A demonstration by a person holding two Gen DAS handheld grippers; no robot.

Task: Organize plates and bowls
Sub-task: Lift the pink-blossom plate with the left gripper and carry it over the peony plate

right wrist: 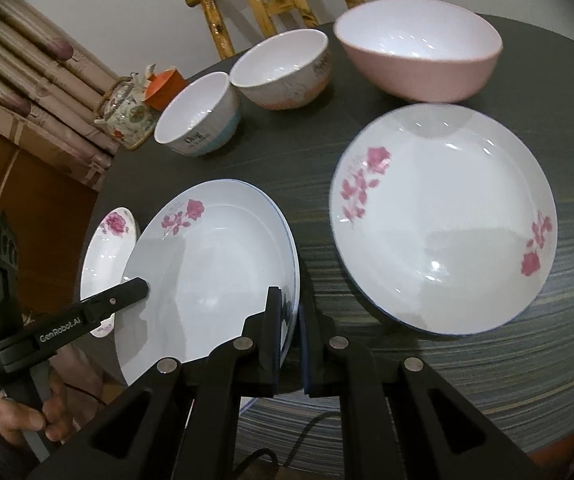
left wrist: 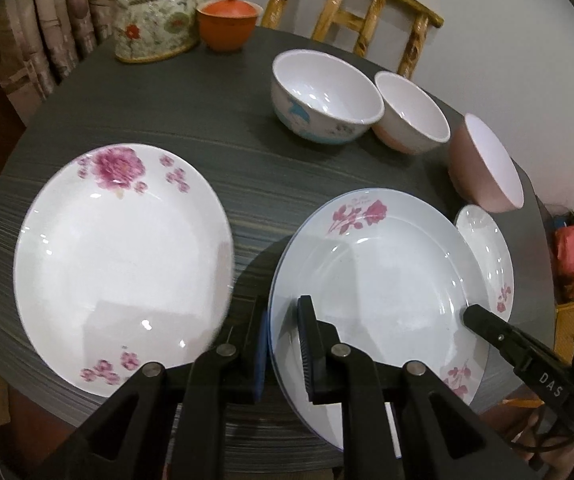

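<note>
Between your two tongs hangs the rose plate (left wrist: 375, 280), raised off the worktop (left wrist: 207, 160) and tilted: the left tongs (left wrist: 283, 344) are clamped on its rim at nine o'clock, the right tongs (right wrist: 289, 336) clamped on the rim opposite, at three o'clock. Nothing looks stacked yet, by my reading. At the held plate's nine o'clock, in the left wrist view, the peony plate (left wrist: 123, 264) lies flat and alone; at its three o'clock the second rose plate (right wrist: 443, 224) lies flat too, so either could receive this one. Along the far side, from eleven to one o'clock, the dolphin bowl (left wrist: 323, 100), the pale pink bowl (left wrist: 411, 112) and the big pink bowl (left wrist: 483, 164) stand side by side, un-nested. Your left hand (right wrist: 27, 412) grips its handle low, at seven o'clock in the right wrist view, and both tongs point steeply downward. Beyond stand a teapot (left wrist: 151, 20), an orange lidded cup (left wrist: 229, 20) and a bamboo chair (left wrist: 351, 4).
</note>
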